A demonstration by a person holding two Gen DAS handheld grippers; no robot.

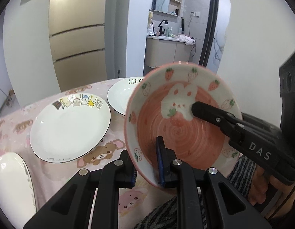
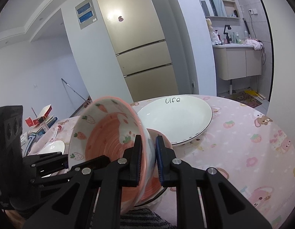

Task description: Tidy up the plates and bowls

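Left wrist view: pink bowl (image 1: 182, 122) was tilted steeply above near bench (image 1: 113, 143) edge, left tongs (image 1: 147, 164) & right tongs (image 2: 148, 160) both clamped on its rim. Uneven release could've dropped it onto cartoon plate (image 1: 71, 131).

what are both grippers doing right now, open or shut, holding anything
Left gripper: shut on the rim of the pink ceramic strawberry-and-bunny bowl.
Right gripper: shut on the same bowl's wall, one finger inside, one outside.
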